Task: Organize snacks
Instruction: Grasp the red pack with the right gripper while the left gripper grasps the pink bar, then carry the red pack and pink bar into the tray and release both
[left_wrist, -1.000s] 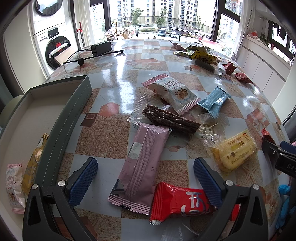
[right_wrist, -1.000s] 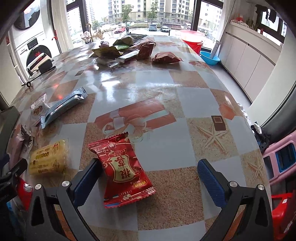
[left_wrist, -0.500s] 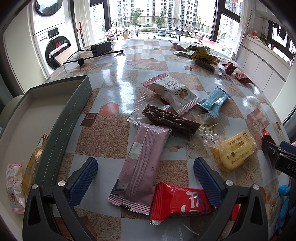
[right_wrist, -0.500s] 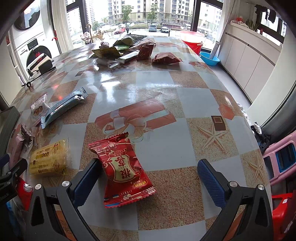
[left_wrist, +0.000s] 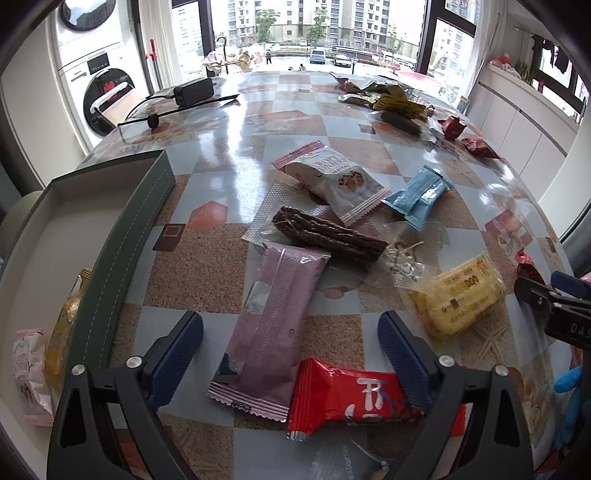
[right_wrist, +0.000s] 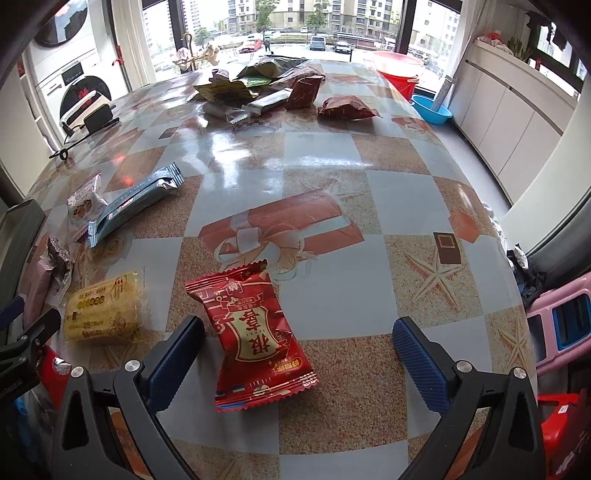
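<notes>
My left gripper (left_wrist: 290, 347) is open above a long pink packet (left_wrist: 273, 325), with a red packet (left_wrist: 351, 398) by its right finger. Beyond lie a chocolate wafer (left_wrist: 328, 234), a cookie packet (left_wrist: 336, 181), a blue packet (left_wrist: 417, 195) and a yellow cake (left_wrist: 458, 299). A grey box (left_wrist: 122, 240) on the left holds a pink packet (left_wrist: 27, 369) and a yellow one (left_wrist: 64, 325). My right gripper (right_wrist: 297, 350) is open around a red packet (right_wrist: 255, 332). The yellow cake (right_wrist: 103, 314) and blue packet (right_wrist: 135, 203) lie to its left.
A pile of snack bags (right_wrist: 258, 88) sits at the table's far end. A black adapter with cable (left_wrist: 194, 92) lies at the far left. A washing machine (left_wrist: 99, 74) stands beyond the table. A pink stool (right_wrist: 561, 321) and red bucket (right_wrist: 399, 70) stand off the right edge.
</notes>
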